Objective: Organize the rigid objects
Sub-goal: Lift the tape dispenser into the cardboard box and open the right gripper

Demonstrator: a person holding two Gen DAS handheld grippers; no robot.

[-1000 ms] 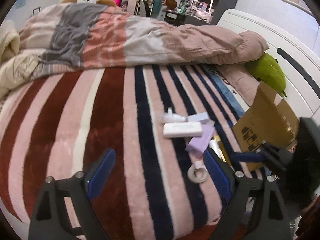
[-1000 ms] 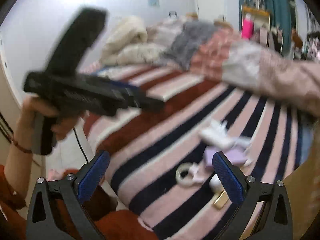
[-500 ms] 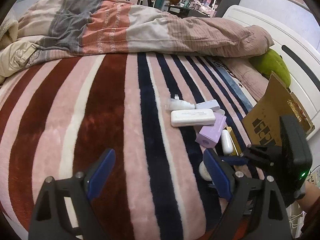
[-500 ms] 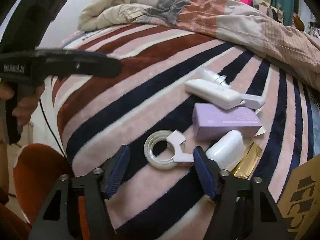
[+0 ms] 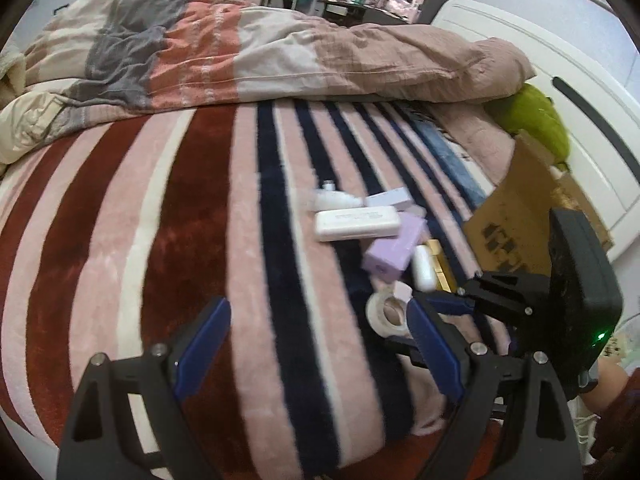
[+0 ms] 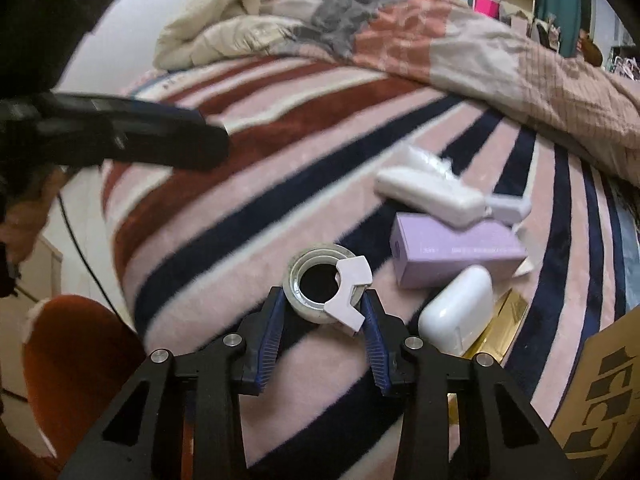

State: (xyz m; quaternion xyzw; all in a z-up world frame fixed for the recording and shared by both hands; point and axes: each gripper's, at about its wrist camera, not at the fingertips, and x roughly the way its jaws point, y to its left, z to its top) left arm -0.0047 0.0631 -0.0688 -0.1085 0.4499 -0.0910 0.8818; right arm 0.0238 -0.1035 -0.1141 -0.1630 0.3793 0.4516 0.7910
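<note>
Left wrist view: the left tool (image 5: pixel 316 344) hangs over the striped blanket (image 5: pixel 192 220) with its blue pads spread wide and nothing between them. The task's things lie in a cluster at about 2 o'clock from it: a white case (image 5: pixel 357 224), a purple box (image 5: pixel 396 251), a white capsule-shaped case (image 5: pixel 423 267), a gold box (image 5: pixel 443 268) and a tape roll (image 5: pixel 387 315). The right tool (image 5: pixel 460 307) reaches in from 3 o'clock at the tape roll; a cardboard box (image 5: pixel 516 216) stands open further toward 2 o'clock. Right wrist view: the right tool (image 6: pixel 322 320) has its pads on either side of the tape roll (image 6: pixel 316 282), which lies flat on the blanket at 12 o'clock from the tool, with its pale dispenser tab (image 6: pixel 351 288) on the right. The pads sit at or just beside the roll's flanks; whether they press it yet cannot be told. The purple box (image 6: pixel 452 252) and white capsule-shaped case (image 6: pixel 460 308) lie at 1 to 2 o'clock, the cardboard box (image 6: pixel 600 392) at 4 o'clock. Judgement: the step in hand is the pick-up of the tape roll, early in the task. The next move calls for firm closure on the roll's sides, clear of the tab, a straight lift, then carriage right to the cardboard box, the likely container.
</note>
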